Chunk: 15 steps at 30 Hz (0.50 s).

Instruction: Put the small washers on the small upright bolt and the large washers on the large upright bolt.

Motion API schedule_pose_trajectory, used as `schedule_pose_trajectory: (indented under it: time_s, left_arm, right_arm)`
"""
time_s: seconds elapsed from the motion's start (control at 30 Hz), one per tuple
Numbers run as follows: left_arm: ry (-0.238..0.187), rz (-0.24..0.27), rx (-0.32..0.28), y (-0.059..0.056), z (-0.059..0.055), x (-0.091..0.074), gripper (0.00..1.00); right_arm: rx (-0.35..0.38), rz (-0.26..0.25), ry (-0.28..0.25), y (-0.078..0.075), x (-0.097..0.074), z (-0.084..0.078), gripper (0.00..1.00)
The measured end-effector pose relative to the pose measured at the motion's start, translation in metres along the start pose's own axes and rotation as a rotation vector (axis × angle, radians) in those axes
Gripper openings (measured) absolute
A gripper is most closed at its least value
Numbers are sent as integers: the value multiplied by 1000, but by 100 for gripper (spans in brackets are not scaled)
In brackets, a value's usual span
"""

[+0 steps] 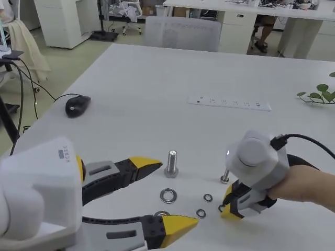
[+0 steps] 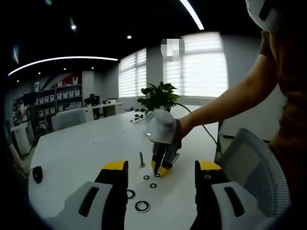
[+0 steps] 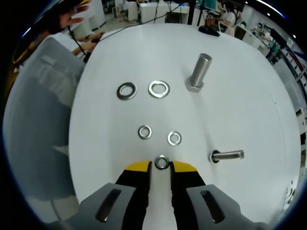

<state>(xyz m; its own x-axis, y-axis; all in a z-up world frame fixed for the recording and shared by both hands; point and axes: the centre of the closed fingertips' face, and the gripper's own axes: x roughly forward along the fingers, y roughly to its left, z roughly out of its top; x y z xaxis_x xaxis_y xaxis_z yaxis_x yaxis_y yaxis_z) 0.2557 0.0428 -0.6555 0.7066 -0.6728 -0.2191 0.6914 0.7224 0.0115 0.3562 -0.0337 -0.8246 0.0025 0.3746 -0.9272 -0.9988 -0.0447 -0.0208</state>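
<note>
The large bolt point(image 1: 171, 163) and the small bolt point(image 1: 225, 177) stand upright on the white table point(image 1: 157, 94). Two large washers point(image 1: 168, 196) point(image 1: 161, 213) lie in front of the large bolt, the nearer one partly hidden by a jaw. Two small washers point(image 1: 208, 197) point(image 1: 201, 213) lie loose beside them. My right gripper point(image 1: 226, 209) points down at the table, its jaws closed narrowly on a third small washer point(image 3: 162, 162). My left gripper point(image 1: 175, 194) hovers at the near left, wide open and holding nothing, with the large washers point(image 2: 130, 193) point(image 2: 142, 206) lying beyond its jaws.
A black mouse point(image 1: 77, 105) with its cable lies at the far left. A white power strip point(image 1: 229, 103) lies across the middle of the table, and a plant point(image 1: 319, 94) reaches in at the right edge. A grey chair point(image 1: 180, 32) stands at the far side.
</note>
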Motion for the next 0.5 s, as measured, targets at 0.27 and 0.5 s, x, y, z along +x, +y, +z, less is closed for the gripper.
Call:
schedule_pose_trajectory:
  time_s: [0.27,0.5]
  left_arm:
    - [7,-4,1,-2,-2,0,55]
    - [19,-2,5,-2,-4,-3,55]
  right_arm:
    - [-34,-17,26,0,1,0,13]
    - [-43,-26,28,-2,-3,-2,12]
